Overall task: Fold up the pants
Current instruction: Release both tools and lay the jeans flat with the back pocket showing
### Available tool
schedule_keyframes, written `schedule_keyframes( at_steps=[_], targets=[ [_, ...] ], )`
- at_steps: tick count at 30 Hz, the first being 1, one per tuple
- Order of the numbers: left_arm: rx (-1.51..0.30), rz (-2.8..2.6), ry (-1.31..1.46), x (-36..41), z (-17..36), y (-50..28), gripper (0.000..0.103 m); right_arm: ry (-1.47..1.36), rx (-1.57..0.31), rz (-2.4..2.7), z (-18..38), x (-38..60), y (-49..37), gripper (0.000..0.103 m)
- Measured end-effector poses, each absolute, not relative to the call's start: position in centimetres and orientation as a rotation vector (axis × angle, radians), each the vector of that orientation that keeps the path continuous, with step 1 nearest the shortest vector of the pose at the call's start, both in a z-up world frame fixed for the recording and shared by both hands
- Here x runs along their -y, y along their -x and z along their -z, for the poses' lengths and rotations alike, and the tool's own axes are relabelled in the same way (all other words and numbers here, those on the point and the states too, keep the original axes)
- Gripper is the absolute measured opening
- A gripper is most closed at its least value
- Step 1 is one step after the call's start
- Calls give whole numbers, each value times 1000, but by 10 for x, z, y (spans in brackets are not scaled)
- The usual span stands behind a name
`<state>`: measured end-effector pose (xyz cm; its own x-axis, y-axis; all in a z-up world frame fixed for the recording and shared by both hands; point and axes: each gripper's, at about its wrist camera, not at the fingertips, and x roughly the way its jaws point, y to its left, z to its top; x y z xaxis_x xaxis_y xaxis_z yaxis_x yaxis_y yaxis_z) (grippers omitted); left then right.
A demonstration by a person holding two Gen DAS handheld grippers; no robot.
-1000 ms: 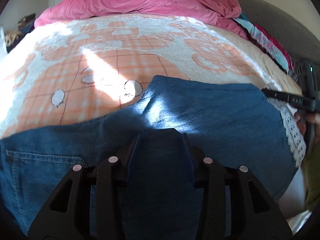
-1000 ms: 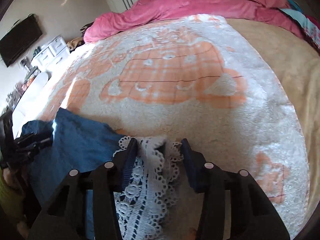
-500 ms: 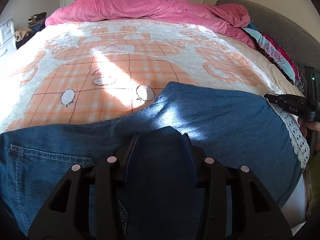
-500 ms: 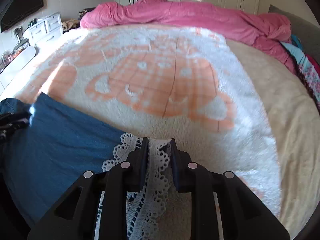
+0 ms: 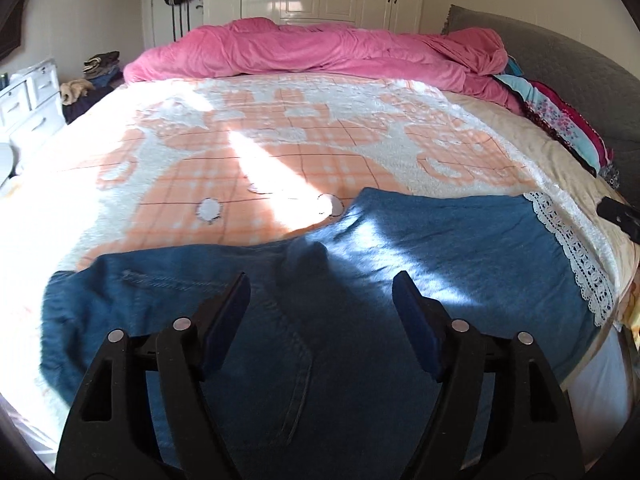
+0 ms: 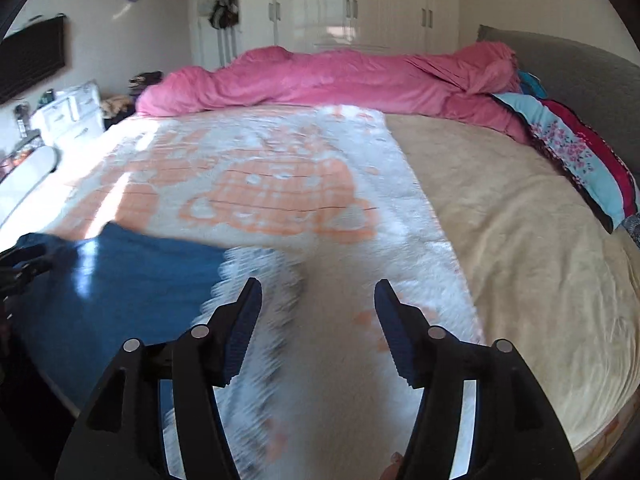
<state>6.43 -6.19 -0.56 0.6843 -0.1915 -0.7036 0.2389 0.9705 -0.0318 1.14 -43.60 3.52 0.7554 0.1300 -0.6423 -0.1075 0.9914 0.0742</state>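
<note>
Blue denim pants (image 5: 400,272) with a white lace hem (image 5: 576,252) lie flat across the near edge of the bed, waist end to the left, hem to the right. My left gripper (image 5: 321,294) hovers over the middle of the denim, its jaws opening, nothing pinched between the pads. In the right wrist view my right gripper (image 6: 318,302) stands above the blurred lace hem (image 6: 256,276), jaws opening and free of the lace. The blue leg (image 6: 132,276) spreads to its left. The right gripper's black tip (image 5: 618,216) shows at the left view's right edge.
An orange-and-white fleece blanket (image 5: 280,152) covers the bed, with a beige sheet (image 6: 520,240) to its right. A pink duvet (image 5: 320,52) is heaped along the far side. Patterned pillows (image 6: 576,152) lean on a grey headboard (image 6: 580,68). White drawers (image 5: 24,100) stand at left.
Both grippers let go of the pants and opened. Each one rose and drew back, so the denim and the lace hem now lie flat on the bed.
</note>
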Motion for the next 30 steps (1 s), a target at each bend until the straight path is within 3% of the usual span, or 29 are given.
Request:
schedule_keyframes(
  at_steps=[13, 17, 29, 30],
  targets=[
    [-897, 66, -58, 25, 21, -53, 85, 77, -800, -340, -7, 331, 30, 57],
    [-958, 40, 18, 5, 33, -57, 85, 76, -929, -254, 21, 347, 25, 58],
    [-965, 38, 34, 6, 29, -51, 85, -62, -889, -285, 9, 364, 34, 58],
    [-958, 45, 26, 9, 24, -48, 85, -59, -868, -286, 3, 366, 38, 64]
  ],
)
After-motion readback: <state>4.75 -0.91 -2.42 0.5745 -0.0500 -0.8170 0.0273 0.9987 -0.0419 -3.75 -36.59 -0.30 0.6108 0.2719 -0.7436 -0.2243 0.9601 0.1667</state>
